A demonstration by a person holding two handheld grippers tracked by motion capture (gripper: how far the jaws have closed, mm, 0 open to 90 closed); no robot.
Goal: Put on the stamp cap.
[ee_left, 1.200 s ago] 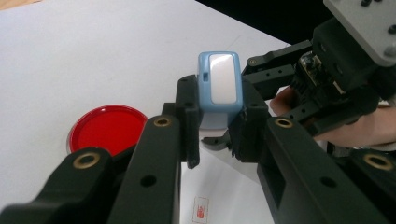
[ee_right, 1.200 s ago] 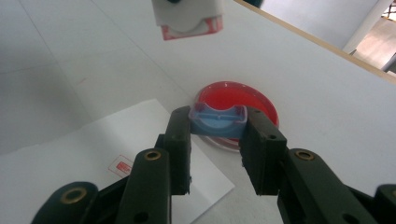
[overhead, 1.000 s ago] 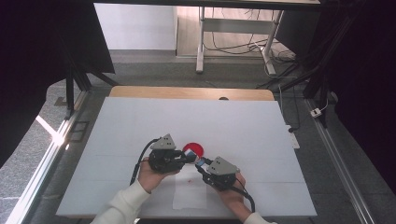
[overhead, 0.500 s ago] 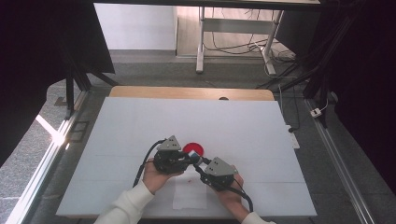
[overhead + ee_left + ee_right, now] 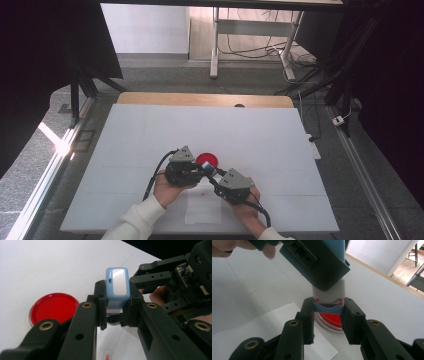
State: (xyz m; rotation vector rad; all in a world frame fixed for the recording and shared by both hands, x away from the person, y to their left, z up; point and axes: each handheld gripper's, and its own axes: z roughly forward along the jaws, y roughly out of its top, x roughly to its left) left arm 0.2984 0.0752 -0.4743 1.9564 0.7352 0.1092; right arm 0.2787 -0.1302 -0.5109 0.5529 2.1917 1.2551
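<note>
the left gripper (image 5: 115, 312) and right gripper (image 5: 328, 312) are both clamping the light blue stamp (image 5: 117, 288) between their fingers, holding it just beside the red ink pad (image 5: 207, 160), above the tabletop (image 5: 260, 135).

Bright, even light on the white table (image 5: 150, 130) — dark surroundings, a sunlit floor patch at left — close-ups slightly soft.

Stamp (image 5: 117, 290) between both grippers, over paper sheet (image 5: 202, 210); ink pad (image 5: 207, 160) just behind.

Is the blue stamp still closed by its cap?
Cannot tell. The left gripper clamps the blue stamp; the right gripper grips its lower end.
</note>
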